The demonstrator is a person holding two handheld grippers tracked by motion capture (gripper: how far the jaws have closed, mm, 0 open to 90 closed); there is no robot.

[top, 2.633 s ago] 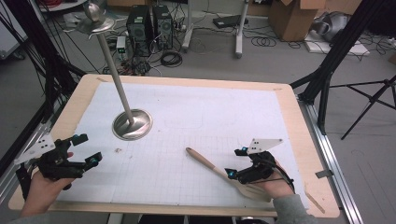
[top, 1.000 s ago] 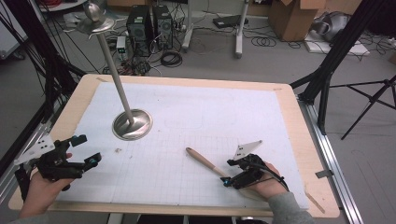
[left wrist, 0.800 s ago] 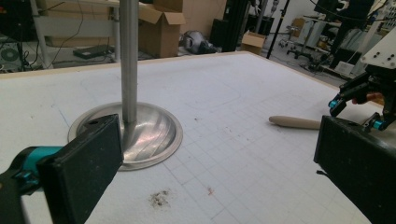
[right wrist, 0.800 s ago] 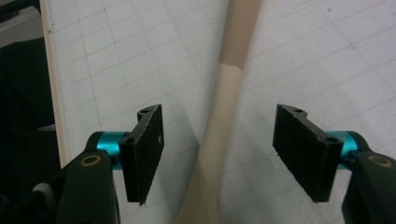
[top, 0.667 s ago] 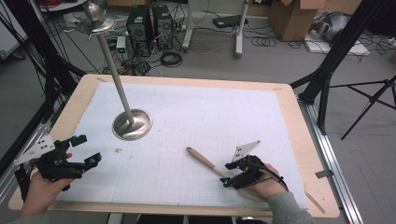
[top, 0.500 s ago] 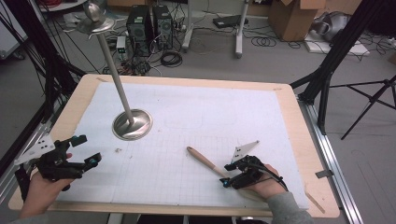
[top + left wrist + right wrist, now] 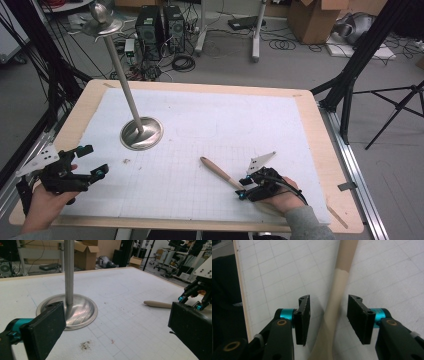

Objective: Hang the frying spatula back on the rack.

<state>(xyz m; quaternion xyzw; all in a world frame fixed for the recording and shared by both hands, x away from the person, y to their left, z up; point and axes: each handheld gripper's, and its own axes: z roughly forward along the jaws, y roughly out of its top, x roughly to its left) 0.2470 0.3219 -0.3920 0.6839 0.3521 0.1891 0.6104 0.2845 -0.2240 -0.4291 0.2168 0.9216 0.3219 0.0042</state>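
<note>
Spoon (image 7: 336, 302) between right gripper (image 7: 328, 315) pads: two-tone beige, darker tan handle beyond. Pads black, teal fittings. Mat (image 7: 225, 125) beneath: white, grey grid. Stand (image 7: 68, 307) ahead of left gripper (image 7: 117, 330): brushed silver.

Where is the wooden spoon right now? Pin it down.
In the high view the wooden spoon lies on the white mat, front right, between the open jaws of the right gripper, right of the metal stand.

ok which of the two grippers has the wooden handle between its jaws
The right gripper: the wooden handle runs between its open jaws, untouched. The left gripper has nothing between its jaws.
</note>
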